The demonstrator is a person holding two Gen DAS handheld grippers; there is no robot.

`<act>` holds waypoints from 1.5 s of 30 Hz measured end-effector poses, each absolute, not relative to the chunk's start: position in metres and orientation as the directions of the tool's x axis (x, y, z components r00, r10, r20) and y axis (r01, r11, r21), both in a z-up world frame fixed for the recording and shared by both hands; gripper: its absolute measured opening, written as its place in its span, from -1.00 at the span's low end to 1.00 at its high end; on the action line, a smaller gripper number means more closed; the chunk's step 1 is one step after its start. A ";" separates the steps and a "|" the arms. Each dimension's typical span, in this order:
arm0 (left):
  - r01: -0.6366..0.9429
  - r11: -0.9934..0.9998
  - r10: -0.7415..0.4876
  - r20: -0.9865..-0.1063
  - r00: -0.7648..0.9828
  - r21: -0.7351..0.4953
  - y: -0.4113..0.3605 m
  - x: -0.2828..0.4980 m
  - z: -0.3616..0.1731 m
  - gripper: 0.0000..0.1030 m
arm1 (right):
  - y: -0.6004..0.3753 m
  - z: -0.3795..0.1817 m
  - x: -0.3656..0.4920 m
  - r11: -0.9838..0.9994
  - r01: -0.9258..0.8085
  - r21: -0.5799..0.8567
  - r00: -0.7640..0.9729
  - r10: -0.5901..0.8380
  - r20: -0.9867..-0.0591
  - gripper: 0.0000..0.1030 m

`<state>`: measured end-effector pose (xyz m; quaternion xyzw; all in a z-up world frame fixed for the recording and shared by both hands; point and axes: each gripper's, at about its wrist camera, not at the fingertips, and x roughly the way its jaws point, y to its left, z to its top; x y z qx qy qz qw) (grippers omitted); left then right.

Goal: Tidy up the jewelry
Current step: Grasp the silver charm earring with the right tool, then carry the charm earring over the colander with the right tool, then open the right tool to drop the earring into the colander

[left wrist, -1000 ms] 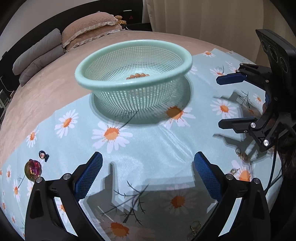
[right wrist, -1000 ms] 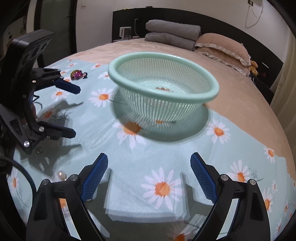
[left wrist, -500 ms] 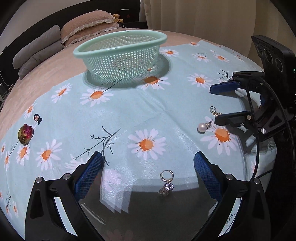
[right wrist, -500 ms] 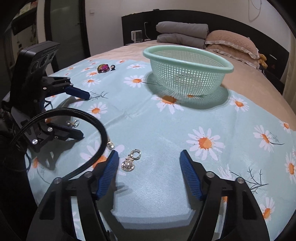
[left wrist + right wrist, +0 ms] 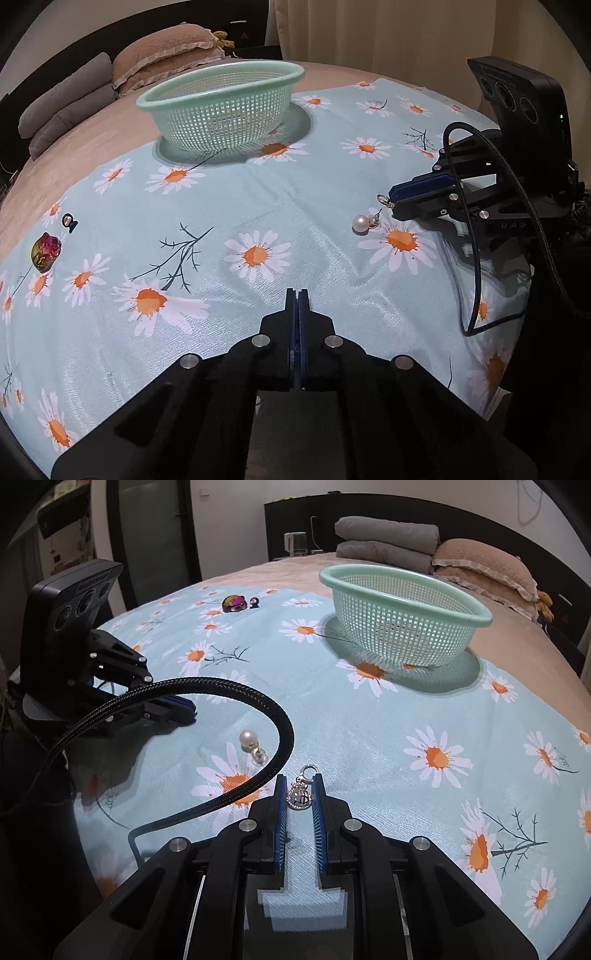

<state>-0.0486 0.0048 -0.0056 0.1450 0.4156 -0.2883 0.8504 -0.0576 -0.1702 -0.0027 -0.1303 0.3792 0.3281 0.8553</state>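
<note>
A daisy-print cloth [image 5: 332, 280] on a bed carries the jewelry. My right gripper [image 5: 300, 794] is closing its jaws, and its blue pads touch both sides of a silver charm [image 5: 300, 796]. In the left wrist view the charm's clasp ring [image 5: 382, 199] sticks out of the right gripper [image 5: 392, 201]. A pearl earring [image 5: 361, 223] [image 5: 247, 737] lies loose beside it. My left gripper [image 5: 298, 295] [image 5: 192, 712] is shut, and nothing shows between its pads. The mint mesh basket [image 5: 221, 122] [image 5: 399, 635] stands far ahead.
An iridescent brooch [image 5: 45, 251] [image 5: 233, 602] and a small dark trinket [image 5: 69, 221] lie at the cloth's far side. A black braided cable [image 5: 221, 686] loops over the cloth near the pearl. Pillows [image 5: 166, 62] and folded grey blankets [image 5: 384, 539] sit at the headboard.
Both grippers pulled back from the basket and closed. The right one closed around the silver charm. The left one shut where a small ring charm lay, which is now out of sight.
</note>
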 end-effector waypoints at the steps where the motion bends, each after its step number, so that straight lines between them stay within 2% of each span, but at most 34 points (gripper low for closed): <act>1: 0.612 0.791 -0.365 -0.793 0.487 0.012 0.005 -0.048 -0.004 -0.97 | -0.171 -0.002 -0.058 0.752 -0.659 0.018 0.497 0.454 -0.740 -0.75; 7: 0.580 0.810 -0.288 -0.806 0.518 0.083 0.005 -0.040 0.003 -0.97 | -0.179 0.007 -0.055 0.781 -0.622 -0.060 0.529 0.363 -0.767 -0.76; 14: 0.542 0.833 -0.256 -0.789 0.559 0.114 0.018 -0.034 0.024 -0.97 | -0.191 0.030 -0.048 0.802 -0.587 -0.114 0.584 0.321 -0.746 -0.76; 21: 0.557 0.820 -0.260 -0.784 0.563 0.128 0.016 -0.039 0.037 -0.97 | -0.190 0.049 -0.042 0.797 -0.586 -0.146 0.619 0.324 -0.715 -0.75; 30: 0.546 0.820 -0.245 -0.758 0.605 0.171 0.014 -0.009 0.063 -0.97 | -0.178 0.098 -0.008 0.784 -0.584 -0.210 0.697 0.352 -0.624 -0.75; 36: 0.577 0.804 -0.305 -0.730 0.611 0.147 0.008 0.028 0.082 -0.97 | -0.173 0.112 0.048 0.776 -0.613 -0.150 0.669 0.409 -0.621 -0.75; 45: 0.600 0.789 -0.349 -0.706 0.617 0.135 -0.012 0.075 0.103 -0.97 | -0.167 0.091 0.109 0.788 -0.610 -0.084 0.615 0.403 -0.678 -0.75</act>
